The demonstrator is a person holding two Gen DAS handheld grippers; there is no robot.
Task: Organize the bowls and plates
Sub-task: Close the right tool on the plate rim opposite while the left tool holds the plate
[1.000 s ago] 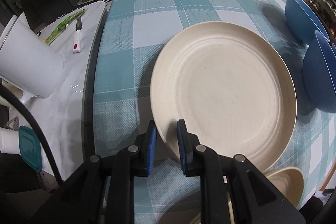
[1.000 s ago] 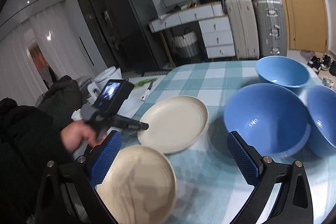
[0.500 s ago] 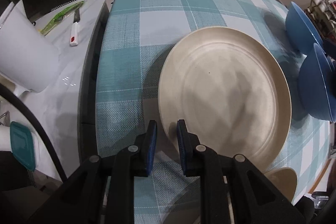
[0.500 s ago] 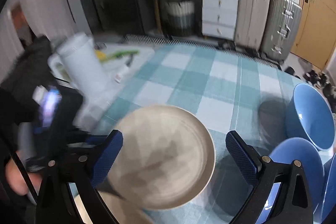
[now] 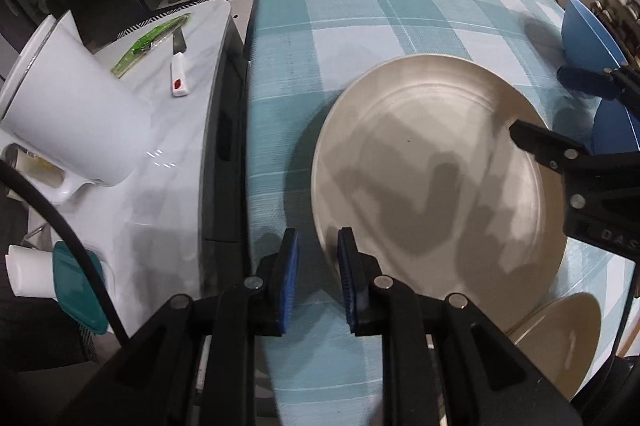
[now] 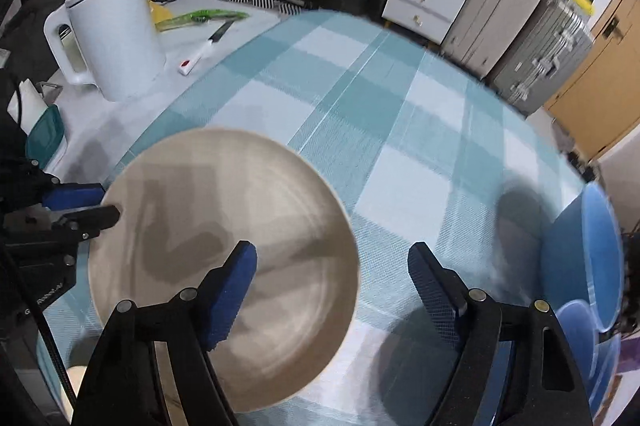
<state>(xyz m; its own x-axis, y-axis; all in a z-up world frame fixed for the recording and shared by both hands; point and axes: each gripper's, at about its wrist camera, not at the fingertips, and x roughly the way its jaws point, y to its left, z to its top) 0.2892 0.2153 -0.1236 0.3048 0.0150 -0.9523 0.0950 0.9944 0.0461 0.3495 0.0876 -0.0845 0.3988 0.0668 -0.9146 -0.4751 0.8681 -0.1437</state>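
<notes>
The left hand-held gripper [image 5: 318, 258] grips the near left rim of a large cream plate [image 5: 436, 182]. Its blue pads are nearly together, with the plate's edge pinched between them. The plate sits above the teal and white checked table [image 5: 360, 10], and its shadow falls on the cloth to its left, so that side looks lifted, though how far it is off the cloth I cannot tell.

The right hand-held gripper [image 6: 332, 266] comes in from the opposite side. Its jaws stand wide apart and have just been closing. In the right wrist view one blue finger [image 6: 236, 278] hangs over the inside of the plate [image 6: 224, 258] and the other over the bare cloth past the rim, so the far edge of the plate lies between them. The pads do not press on it.

A second cream plate [image 5: 560, 338] lies lower down at the near right edge of the table, partly under the big one. Three blue bowls are seen at the right side of the table: one blue bowl [image 5: 588, 30] farther back, another [image 5: 612, 130] nearer, behind the right gripper's fingers, and a paler one [image 6: 576, 318] at the edge of the right wrist view.

To the left of the table is a white marble-patterned counter [image 5: 168, 186]. On it stand a white jug [image 5: 76, 114], a knife with a white handle [image 5: 179, 74] and a green packet [image 5: 148, 42] beside the knife.
</notes>
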